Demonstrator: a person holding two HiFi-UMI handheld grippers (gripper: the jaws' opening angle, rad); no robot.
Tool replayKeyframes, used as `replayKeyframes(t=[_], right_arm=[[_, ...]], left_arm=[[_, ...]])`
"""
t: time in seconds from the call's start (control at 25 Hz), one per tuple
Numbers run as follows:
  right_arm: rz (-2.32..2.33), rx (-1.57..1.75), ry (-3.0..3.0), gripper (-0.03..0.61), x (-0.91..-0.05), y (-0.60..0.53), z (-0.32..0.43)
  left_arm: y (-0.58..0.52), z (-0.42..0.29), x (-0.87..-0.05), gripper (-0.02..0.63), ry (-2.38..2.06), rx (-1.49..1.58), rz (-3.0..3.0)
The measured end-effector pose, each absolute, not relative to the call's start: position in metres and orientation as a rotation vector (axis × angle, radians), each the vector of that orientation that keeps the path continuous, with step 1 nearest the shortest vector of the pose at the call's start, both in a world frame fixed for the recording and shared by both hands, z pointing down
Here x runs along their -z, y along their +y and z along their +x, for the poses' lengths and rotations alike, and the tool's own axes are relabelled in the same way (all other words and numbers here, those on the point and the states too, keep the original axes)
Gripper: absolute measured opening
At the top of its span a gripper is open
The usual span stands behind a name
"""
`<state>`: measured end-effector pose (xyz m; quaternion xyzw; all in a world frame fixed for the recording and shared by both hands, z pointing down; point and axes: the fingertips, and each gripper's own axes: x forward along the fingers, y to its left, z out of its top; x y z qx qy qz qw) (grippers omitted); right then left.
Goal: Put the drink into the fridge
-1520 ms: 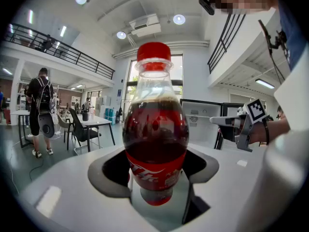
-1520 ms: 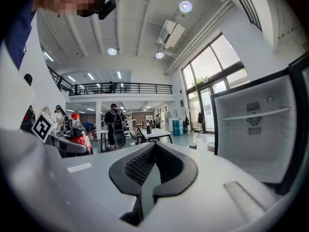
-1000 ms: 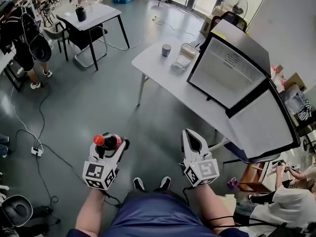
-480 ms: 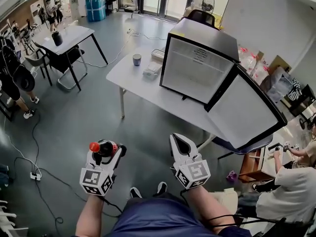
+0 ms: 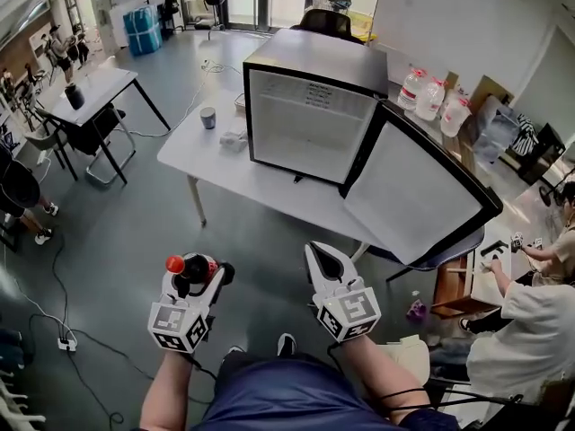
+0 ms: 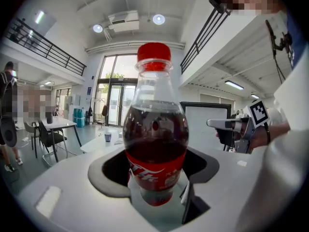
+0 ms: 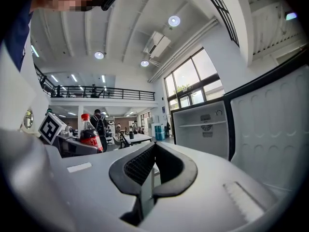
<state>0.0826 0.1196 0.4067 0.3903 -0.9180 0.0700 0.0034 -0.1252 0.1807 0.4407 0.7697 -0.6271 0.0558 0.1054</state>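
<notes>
- Found the drink bottle (image 5: 192, 269) upright, red cap on, dark liquid well up its body, red label at the waist.
- Confirmed the left hand-held gripper (image 5: 205, 277) clamped on the bottle's lower body, pads pressed to either side at the label; no tilt or slack visible in the left gripper view.
- Located the bottle low and left in the head view, carried in the air close to the person's body and over the floor, well apart from the fridge (image 5: 310, 119).
- Checked the right hand-held gripper (image 5: 322, 257): jaws together with nothing between them, carried beside the left one and pointed toward the fridge.
- Noted the fridge standing on the white tabletop (image 5: 202, 155), its door (image 5: 418, 196) swung wide to the right and the white interior exposed; made out one shelf (image 7: 203, 123) in the right gripper view, apparently bare.
- Recorded a cup (image 5: 207, 117) and small items on the tabletop left of the fridge, clear of the opening.
- Change against the two earlier head views: fridge shifted from the upper right toward the centre of the frame and more square-on; both hand-held grippers in much the same pose, bottle held as before.
- Judged from that: a turn and approach toward the fridge, carry stage under way, placement not yet begun.
- Judged no door-opening step needed; remaining work is closing the gap, reaching the left arm into the opening and setting the bottle on a shelf.
- Flagged one risk: the open door's edge on the right side of the path.
</notes>
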Motion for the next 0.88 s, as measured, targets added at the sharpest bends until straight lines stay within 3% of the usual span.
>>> replayKeyframes(t=[0.4,0.88], right_arm=[[1.297,-0.299,-2.827,0.007,-0.422,0.093,0.115],[1.385,-0.365,-2.738,0.007,-0.446,0.046,0.094]], left_arm=[[0.140,-0.100,-0.454,0.313,-1.769,-0.223,2.277],[0.065,-0.123,-0.470,0.313,-1.675,-0.261,2.323]])
